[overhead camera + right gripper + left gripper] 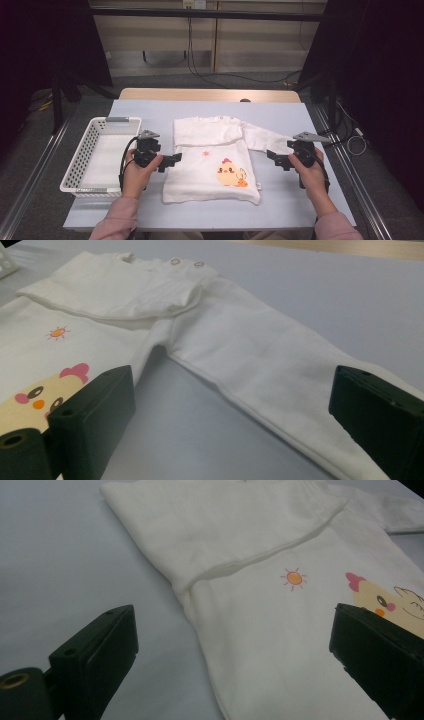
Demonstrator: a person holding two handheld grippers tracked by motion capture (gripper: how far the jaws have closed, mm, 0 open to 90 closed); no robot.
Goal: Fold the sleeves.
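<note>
The long sleeve sticks out sideways toward the right gripper, which is closest to it, and both it and the left gripper are spread wide, holding nothing.

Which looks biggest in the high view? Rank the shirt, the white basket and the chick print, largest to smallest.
1. shirt, largest with its sleeve spread.
2. white basket, somewhat smaller, though the gap is not wide.
3. chick print, smallest by far.
</note>
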